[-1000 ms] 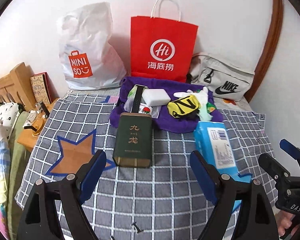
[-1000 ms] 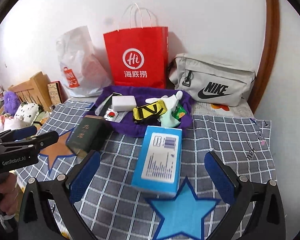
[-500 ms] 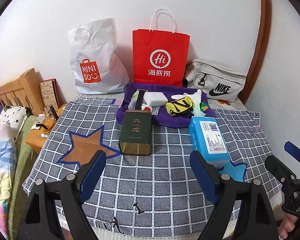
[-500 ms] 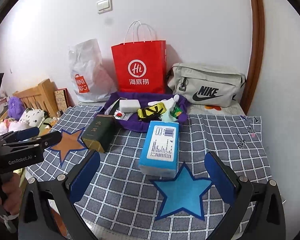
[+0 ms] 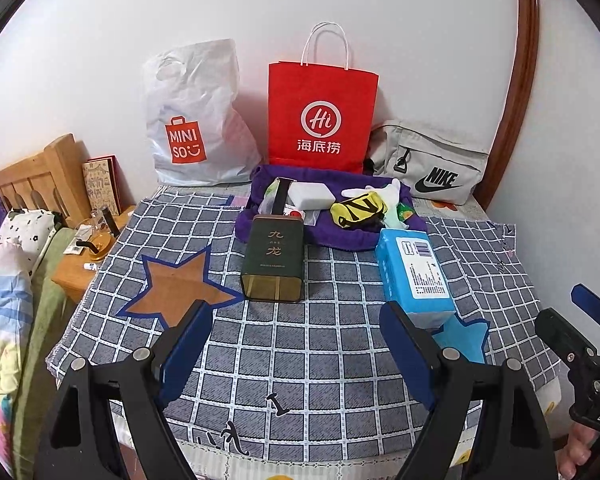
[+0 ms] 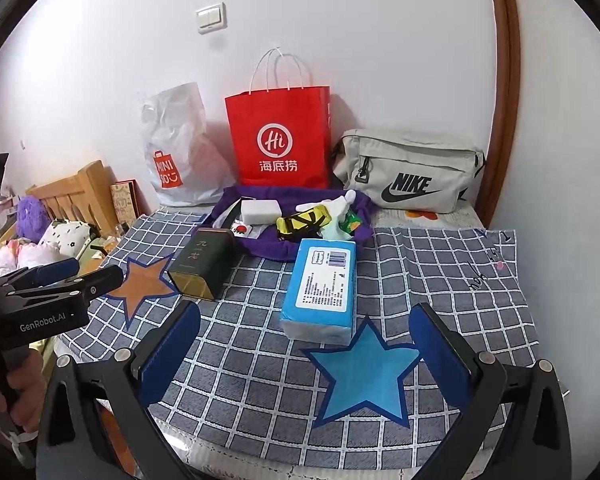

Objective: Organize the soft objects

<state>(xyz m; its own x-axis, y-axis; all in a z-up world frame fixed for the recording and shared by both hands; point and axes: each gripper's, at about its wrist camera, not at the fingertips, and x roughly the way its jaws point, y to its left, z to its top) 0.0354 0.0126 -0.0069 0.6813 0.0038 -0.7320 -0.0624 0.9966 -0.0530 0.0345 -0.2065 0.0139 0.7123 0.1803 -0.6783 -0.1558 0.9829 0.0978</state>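
Now, in front of you the checked cloth (image 5: 320, 344) covers the worktop, with an orange star (image 5: 176, 280) on its left part and a blue star (image 6: 364, 372) on its right part. Against the white wall at the back stand three bags in a row: a white plastic bag (image 5: 196, 120) on the left, a red paper bag (image 5: 320, 116) in the middle, and a grey waist bag (image 5: 428, 164) lying on the right. Just in front of the red bag lies a purple cloth (image 5: 340, 232), and on it sit a white block (image 5: 310, 196), a yellow and black pouch (image 5: 358, 208) and a pale green soft piece (image 6: 334, 232), close together; what the small bits beside them are you cannot tell. At the near edge of the purple cloth lies a dark green tin (image 5: 274, 260), just right of the orange star. To the right of the tin lies a blue tissue pack (image 6: 322, 284), its near end touching the top point of the blue star.

Your left tool (image 5: 296, 348) hangs over the near part of the cloth, jaws spread wide with nothing between them. Your right tool (image 6: 304, 348) is spread the same way over the blue star, gripping nothing, and neither one touches the tissue pack.
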